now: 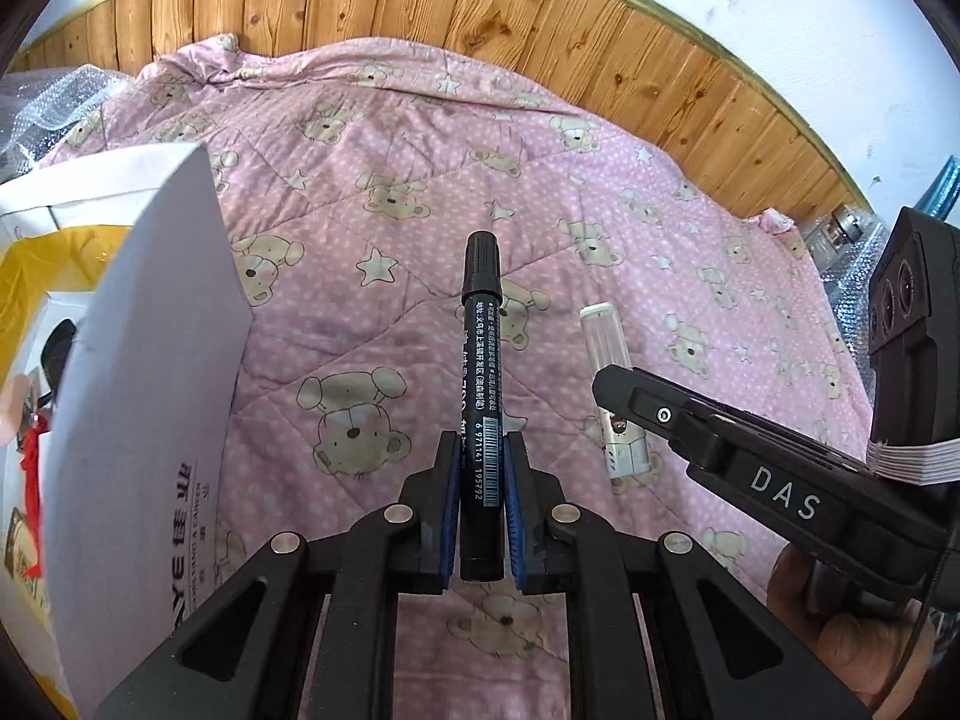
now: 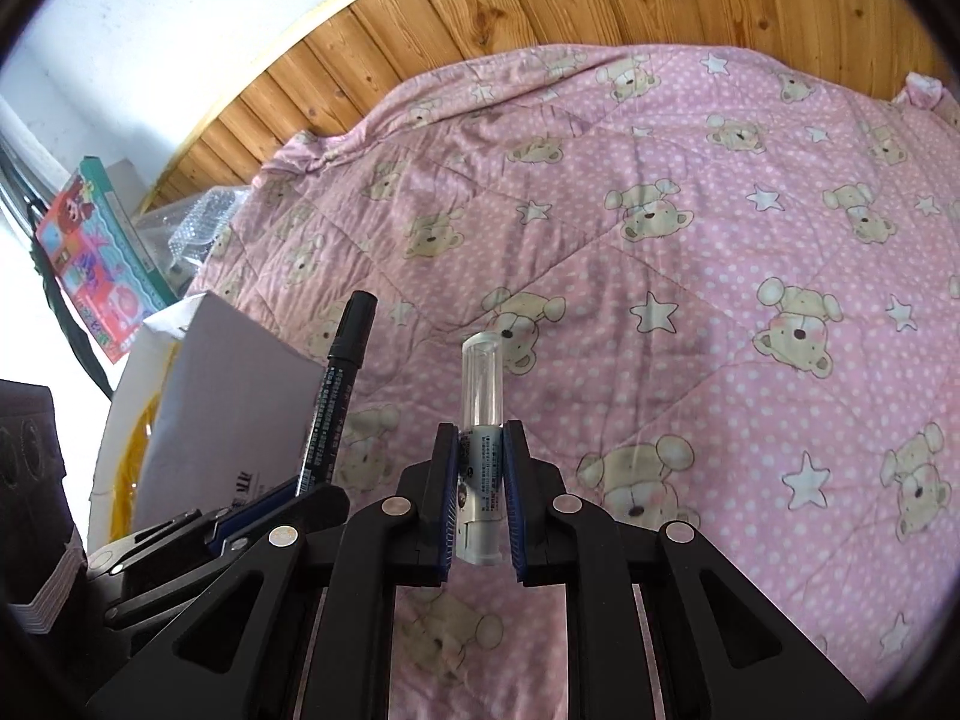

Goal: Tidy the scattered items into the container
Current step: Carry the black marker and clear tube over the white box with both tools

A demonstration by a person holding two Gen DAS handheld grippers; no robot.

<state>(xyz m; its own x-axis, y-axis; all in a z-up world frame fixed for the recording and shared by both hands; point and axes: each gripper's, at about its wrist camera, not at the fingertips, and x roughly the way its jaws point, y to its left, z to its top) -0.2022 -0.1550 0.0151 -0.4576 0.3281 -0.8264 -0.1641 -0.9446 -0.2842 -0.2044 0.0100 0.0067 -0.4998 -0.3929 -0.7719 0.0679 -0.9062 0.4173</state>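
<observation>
Left wrist view: left gripper [image 1: 481,480] clamps black marker [image 1: 480,360]; right gripper [image 2: 480,480] grips clear-capped tube [image 2: 480,414], label unreadable.

The left gripper [image 1: 481,468] is clamped shut, its blue-padded fingers [image 1: 450,492] pressing both sides of a black marker [image 1: 480,360] whose cap points straight ahead beyond the tips. Just to its right, the right gripper [image 2: 481,468] is likewise closed, pads squeezing a white tube with a clear cap [image 2: 480,420] that also projects forward. A hand [image 1: 840,624] grips the right tool's handle from beneath.
</observation>
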